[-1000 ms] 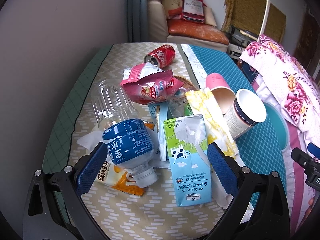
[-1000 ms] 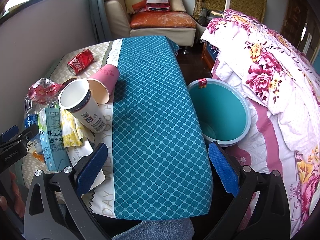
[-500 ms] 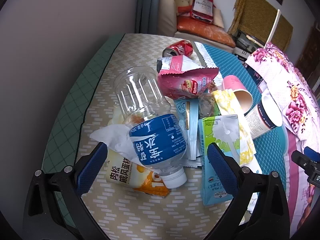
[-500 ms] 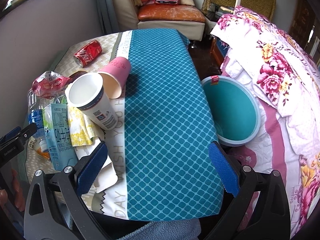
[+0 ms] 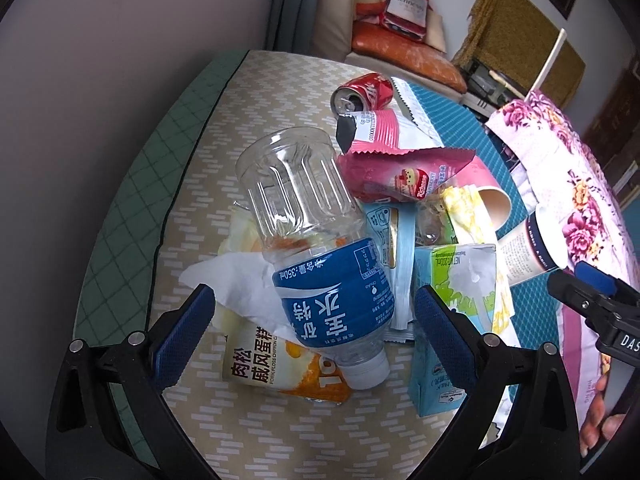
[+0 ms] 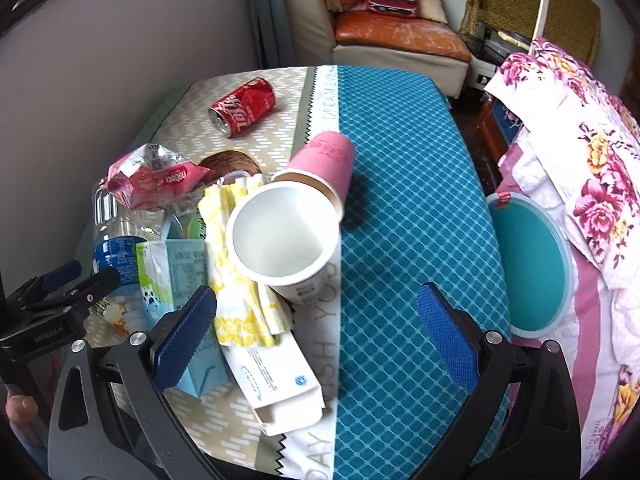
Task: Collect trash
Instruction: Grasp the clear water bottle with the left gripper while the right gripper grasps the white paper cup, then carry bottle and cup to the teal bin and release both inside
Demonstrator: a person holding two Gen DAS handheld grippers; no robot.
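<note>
A clear plastic bottle (image 5: 320,248) with a blue label lies on the trash pile, cap end toward me, between the fingers of my open left gripper (image 5: 314,292). Under it are a white tissue (image 5: 232,284) and a yellow snack packet (image 5: 272,364). A milk carton (image 5: 452,320) lies by the right finger. My right gripper (image 6: 316,292) is open and holds nothing, just short of a white paper cup (image 6: 284,236) lying mouth toward me. A pink cup (image 6: 324,160) lies behind it, and a red can (image 6: 244,106) sits farther back. The teal bin (image 6: 528,268) stands beside the table on the right.
A pink snack bag (image 5: 404,172), a yellow wrapper (image 6: 236,280) and a white box (image 6: 276,380) crowd the pile. The teal tablecloth (image 6: 400,200) covers the right half. A floral bedspread (image 6: 580,160) lies beyond the bin. A grey wall (image 5: 100,80) runs along the left.
My left gripper has shifted left and closer, so the bottle now sits centred between its fingers. My right gripper has swung left toward the white cup, leaving the bin farther right.
</note>
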